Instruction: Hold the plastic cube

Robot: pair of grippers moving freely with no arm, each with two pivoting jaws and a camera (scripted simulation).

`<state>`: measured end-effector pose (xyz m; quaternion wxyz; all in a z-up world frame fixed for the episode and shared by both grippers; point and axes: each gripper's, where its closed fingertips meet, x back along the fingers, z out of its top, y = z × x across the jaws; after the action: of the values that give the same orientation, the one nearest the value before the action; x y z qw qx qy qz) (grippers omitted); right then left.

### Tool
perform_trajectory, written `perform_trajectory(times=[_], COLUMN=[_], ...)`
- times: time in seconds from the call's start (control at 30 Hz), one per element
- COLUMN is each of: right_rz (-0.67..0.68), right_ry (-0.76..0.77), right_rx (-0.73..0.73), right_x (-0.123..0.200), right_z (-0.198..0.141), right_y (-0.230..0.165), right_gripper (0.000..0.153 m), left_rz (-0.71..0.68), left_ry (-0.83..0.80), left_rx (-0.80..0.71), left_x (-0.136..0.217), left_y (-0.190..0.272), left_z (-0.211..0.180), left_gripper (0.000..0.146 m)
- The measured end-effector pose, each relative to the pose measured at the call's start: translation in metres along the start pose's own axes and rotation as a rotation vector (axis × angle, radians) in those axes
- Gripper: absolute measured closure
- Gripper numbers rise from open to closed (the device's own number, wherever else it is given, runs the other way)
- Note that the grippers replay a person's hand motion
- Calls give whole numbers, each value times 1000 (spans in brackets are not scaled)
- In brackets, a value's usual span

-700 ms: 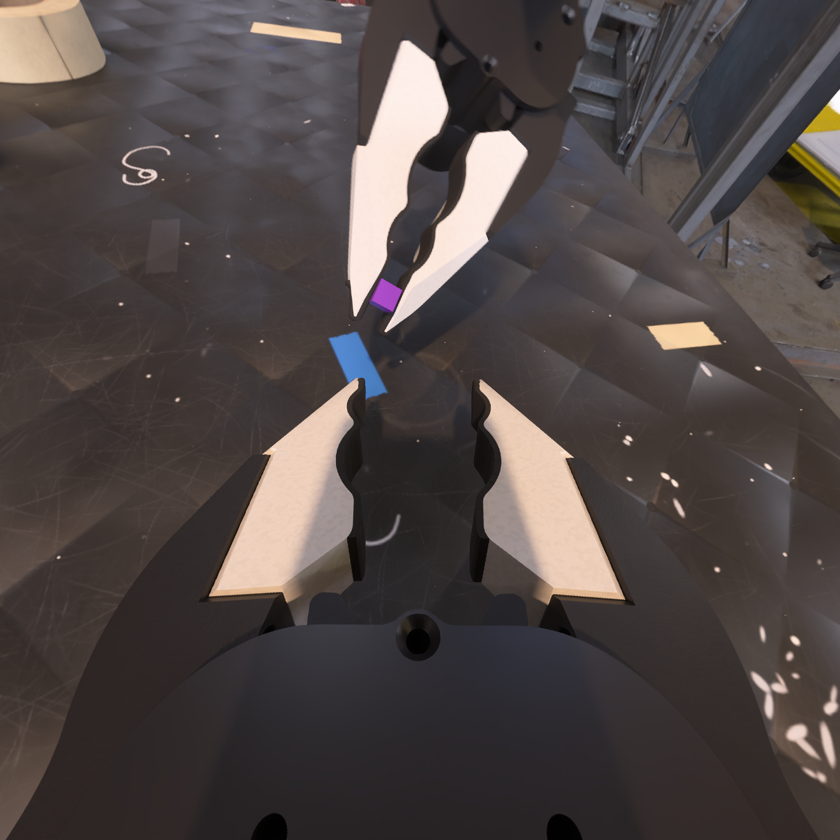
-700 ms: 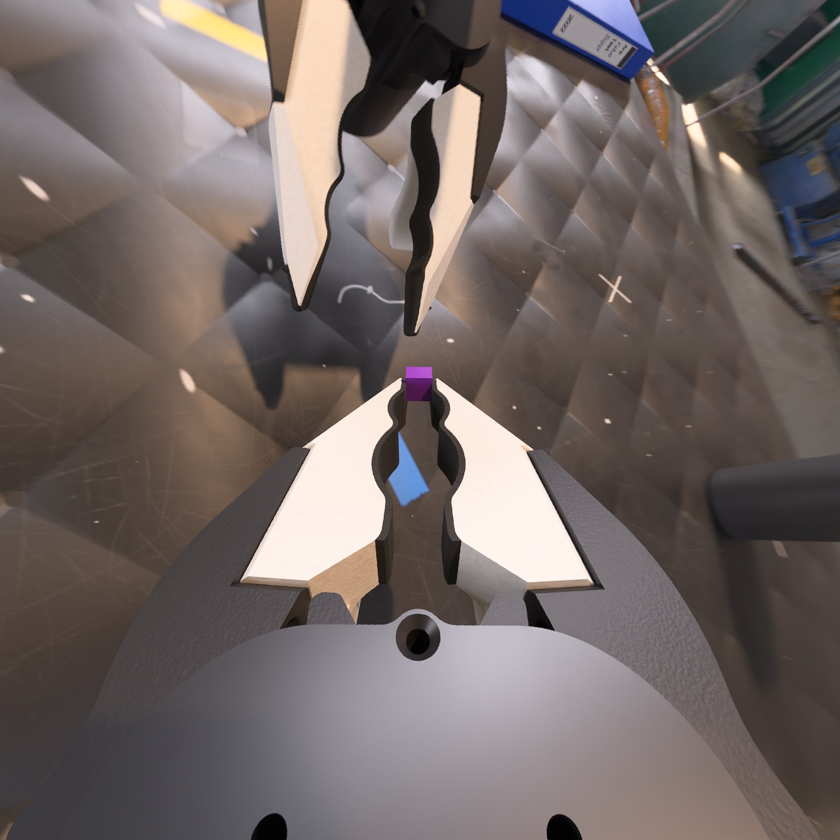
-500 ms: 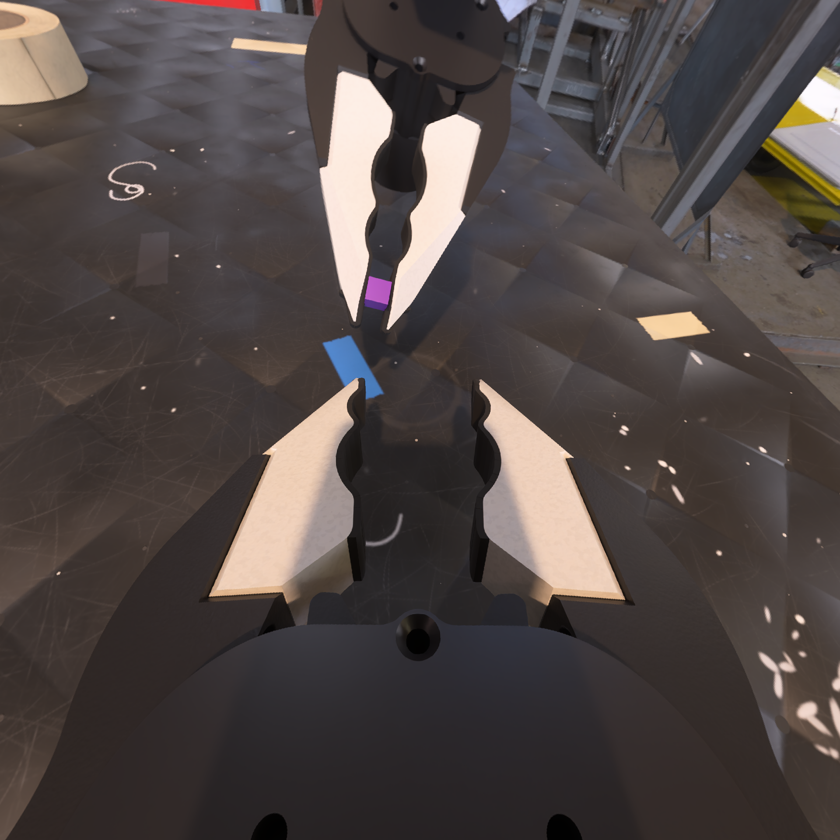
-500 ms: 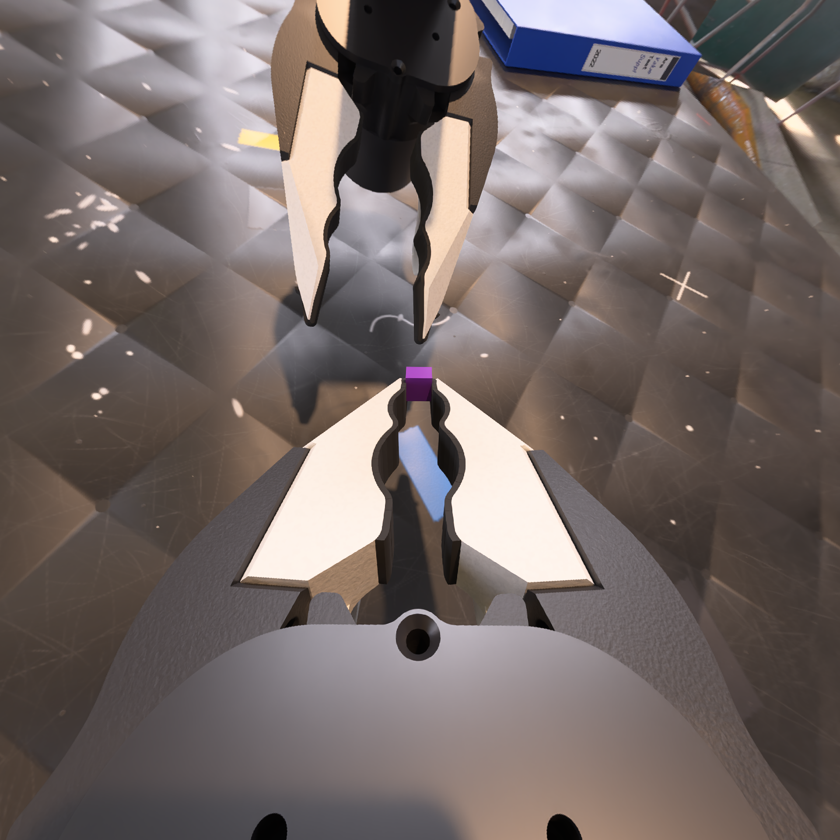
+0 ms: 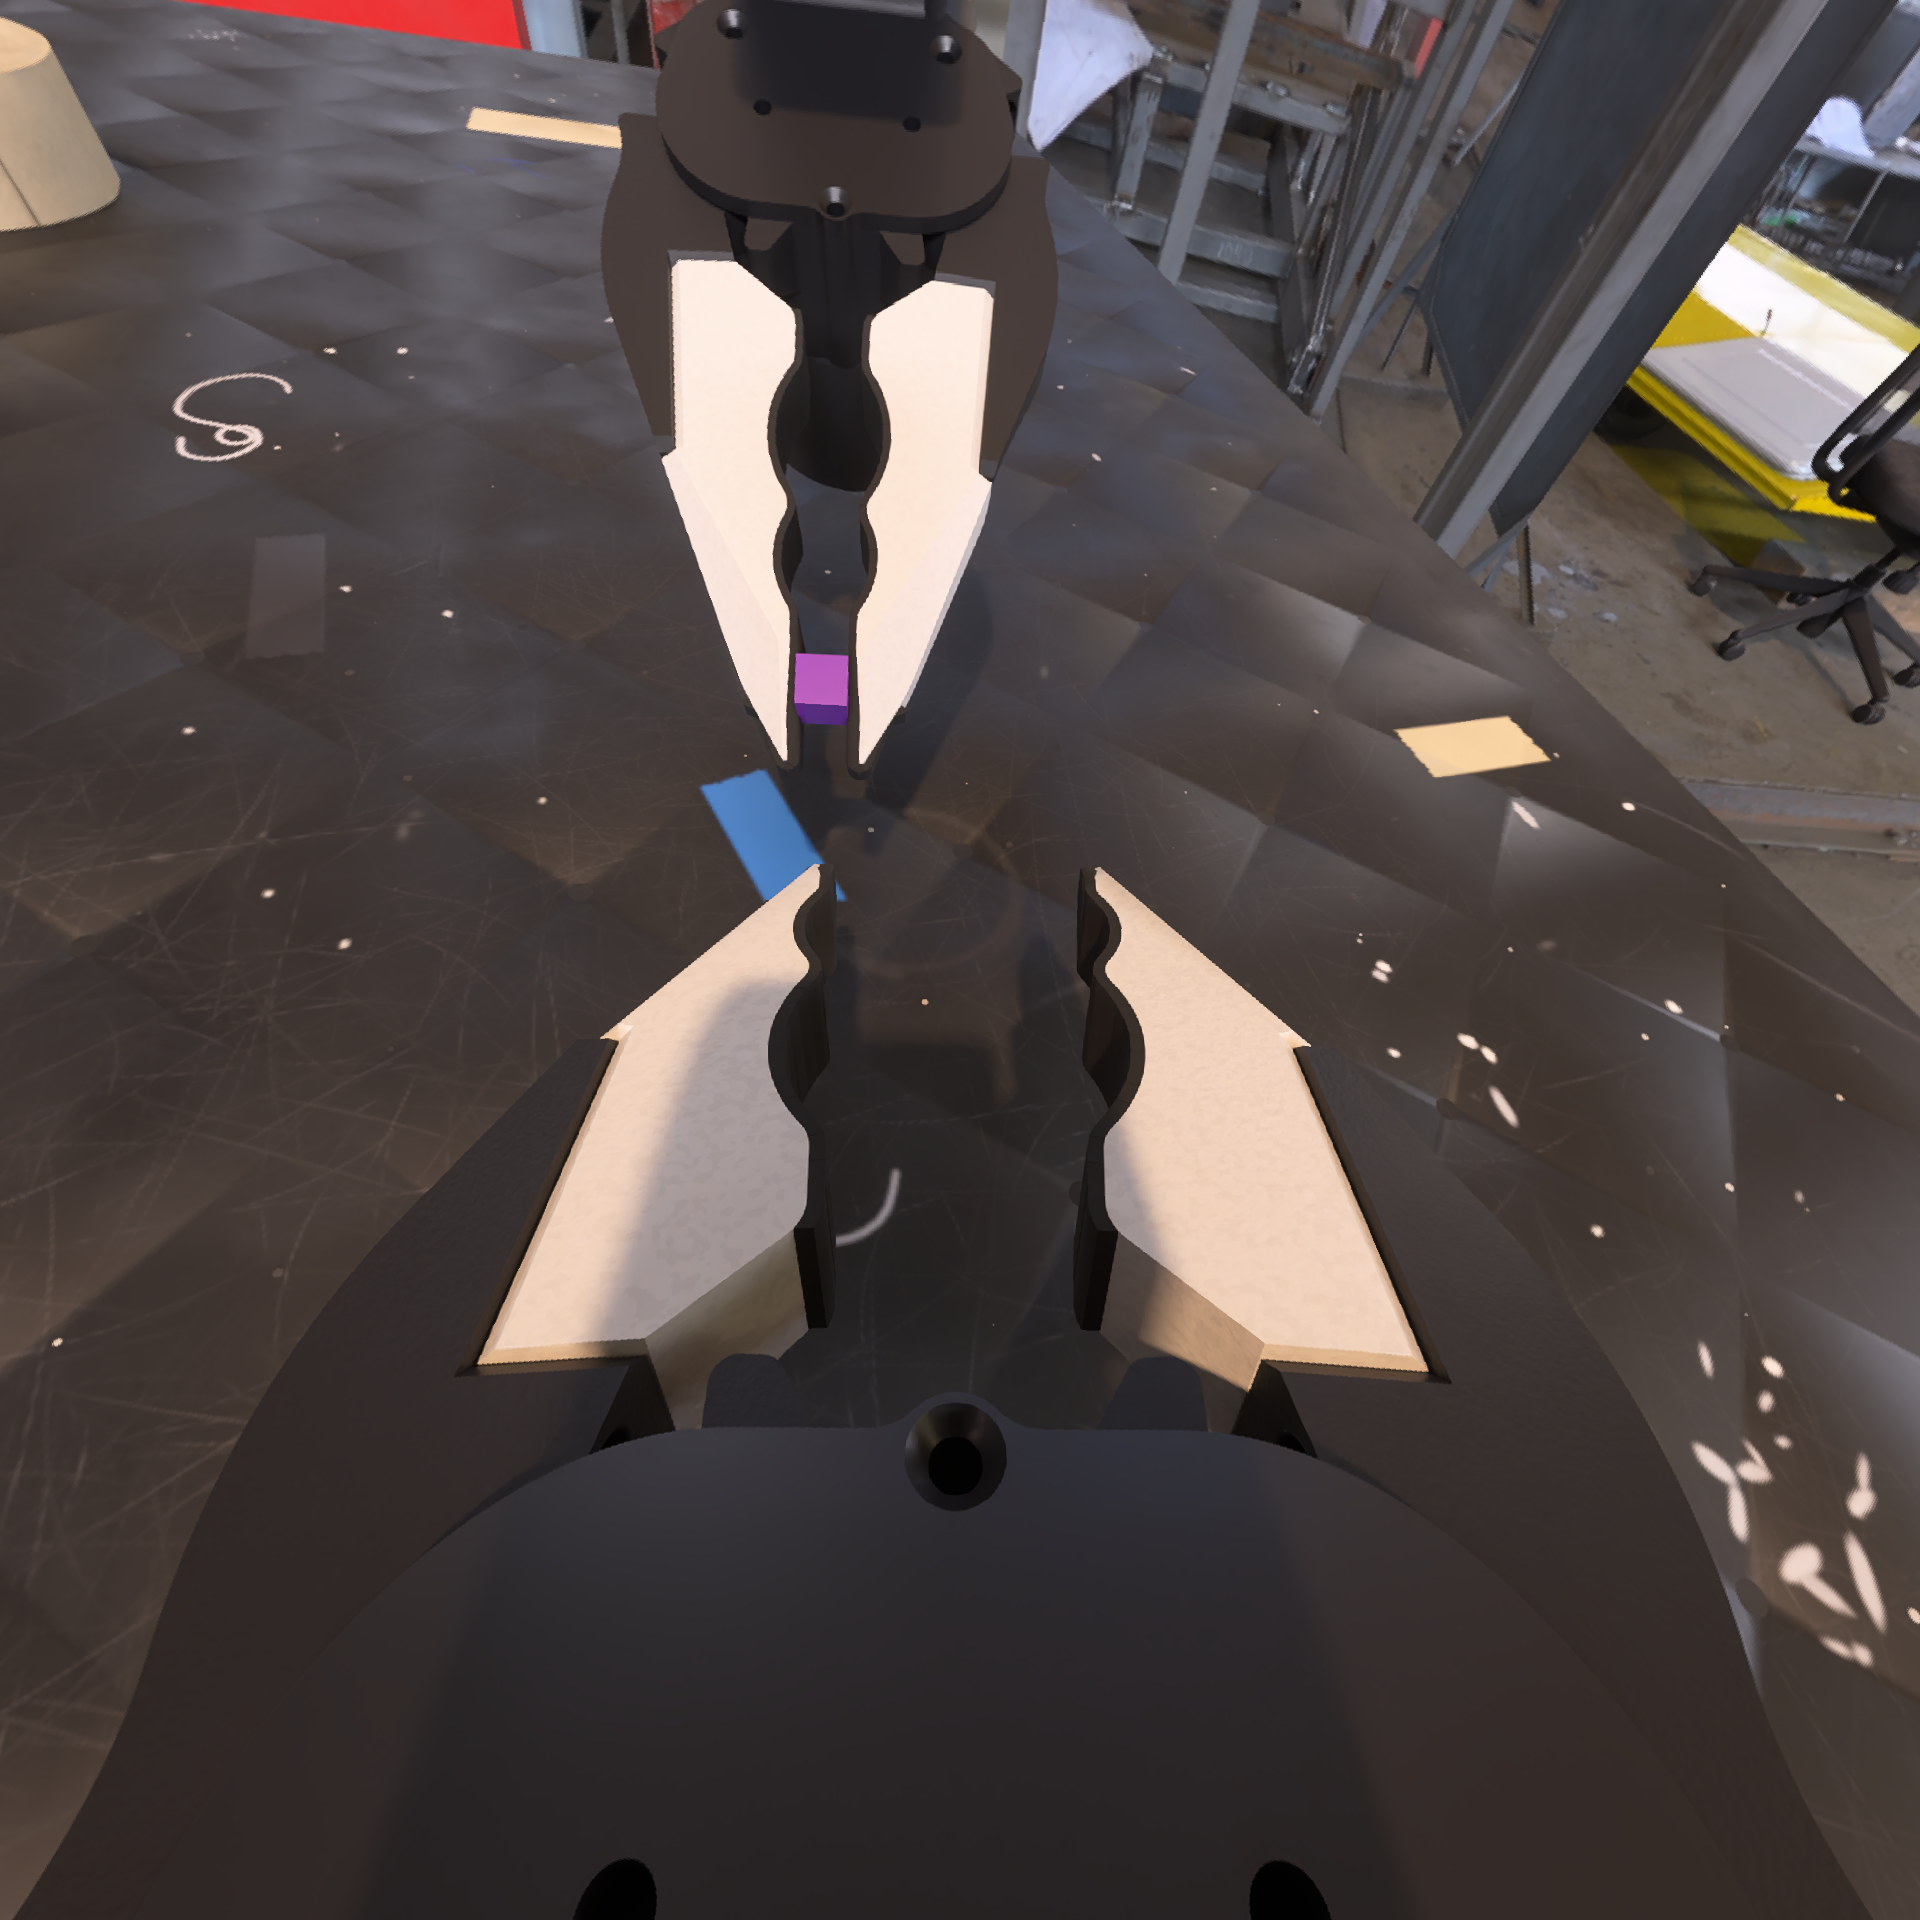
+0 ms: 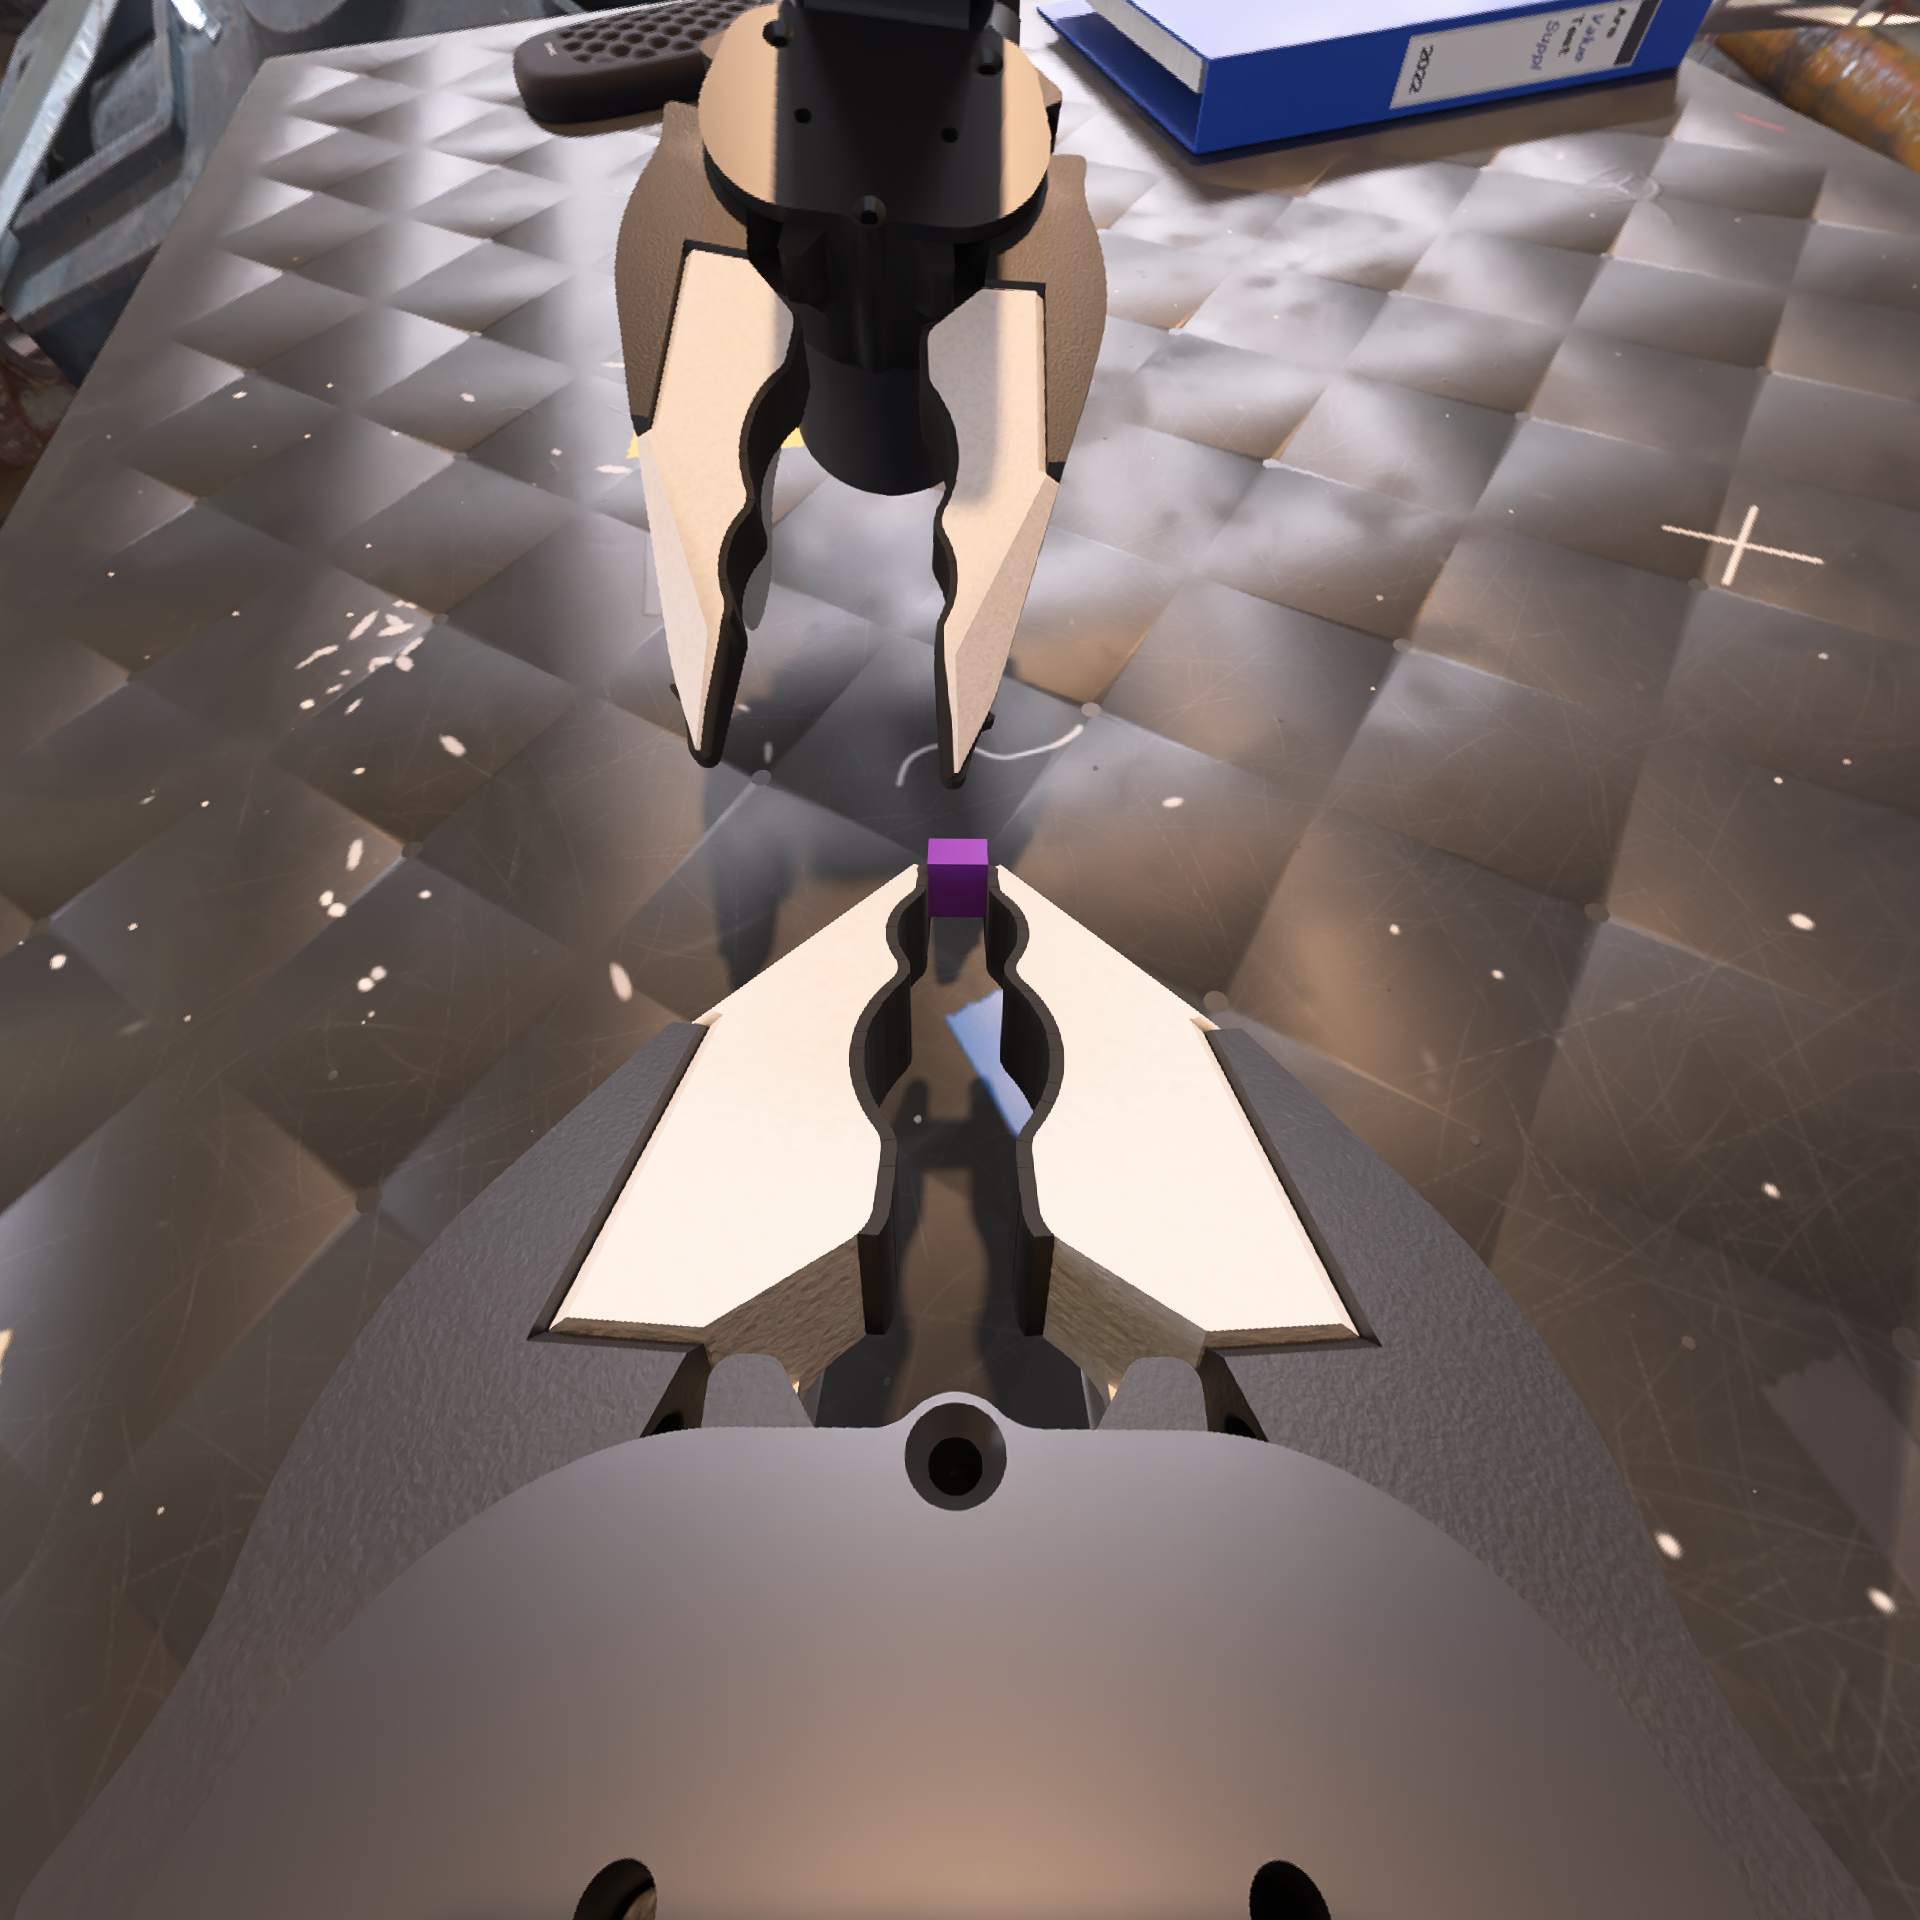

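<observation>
A small purple plastic cube (image 6: 957,879) sits pinched between the fingertips of my right gripper (image 6: 957,883), which is shut on it and holds it above the dark table. In the left wrist view the same cube (image 5: 821,686) shows between the right gripper's (image 5: 823,764) pale fingers, which point down toward me. My left gripper (image 5: 954,883) is open and empty, facing the right one; it also shows in the right wrist view (image 6: 831,764), a short way beyond the cube.
A blue tape strip (image 5: 764,836) lies on the quilted table between the grippers. A blue binder (image 6: 1351,62) and a dark remote (image 6: 613,52) lie at the far edge. A beige cone-shaped object (image 5: 42,156), tan tape patches (image 5: 1470,746) and the table's right edge show.
The right gripper has tilted back and risen with the cube still pinched, so it faces the left gripper more squarely. The left gripper stays open in place.
</observation>
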<state>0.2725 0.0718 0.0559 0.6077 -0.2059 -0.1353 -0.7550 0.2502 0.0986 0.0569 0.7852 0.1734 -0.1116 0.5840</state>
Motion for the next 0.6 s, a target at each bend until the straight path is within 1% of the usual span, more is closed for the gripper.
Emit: perform_trajectory(times=[0.13,0.3,0.47,0.6], right_rz=[-16,-46,-27,-7], right_ry=[-7,-21,-21,-4], right_rx=[-24,-67,-91,-123], right_x=[0,-2,-3,-2], right_z=[-2,-3,-4,-3], right_y=[3,5,3,3], right_gripper=[144,144,144,143], left_rz=[3,-16,-71,-101], left_ry=[15,48,87,120], left_rx=[35,120,184,205], left_x=[-1,0,2,3], left_y=[-3,-7,-4,-3], left_z=[0,0,1,4], left_gripper=[100,100,100,100])
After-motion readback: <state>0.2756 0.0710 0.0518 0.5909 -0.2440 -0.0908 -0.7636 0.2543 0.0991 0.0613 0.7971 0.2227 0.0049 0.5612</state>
